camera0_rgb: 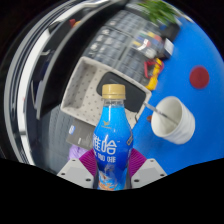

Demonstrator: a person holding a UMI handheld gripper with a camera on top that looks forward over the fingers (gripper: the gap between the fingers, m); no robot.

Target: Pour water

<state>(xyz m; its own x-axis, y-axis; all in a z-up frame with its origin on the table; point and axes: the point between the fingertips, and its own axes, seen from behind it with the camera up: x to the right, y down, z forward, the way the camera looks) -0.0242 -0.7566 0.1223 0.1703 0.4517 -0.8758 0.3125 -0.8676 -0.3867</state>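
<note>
— Blue label, yellow cap: that's the bottle (111, 140) I have on my feed. It's a clear plastic drink bottle, cap on; I can't judge how full it is, because the label wraps most of the body.

— Other containers?

— A white cup (176, 118) just to the bottle's right, standing on the blue bench (195, 50). I can see into its mouth, but I cannot tell if anything is inside. Beyond the bottle there's a grey rectangular tray (92, 88) with a raised rim, its contents unclear to me.

— Anything in the way?

— Between bottle and cup, nothing. A red round spot (199, 76) sits on the bench beyond the cup, and small red and orange items (150, 47) lie farther back, too small for me to name.

— And the tongs?

— The tongs (111, 172) are closed on the bottle. It stands upright between the two fingers, its lower body hard against both, with a purple pad (78, 154) showing at the left. The cup stays off to the right of the fingers, near but not touching.
</note>
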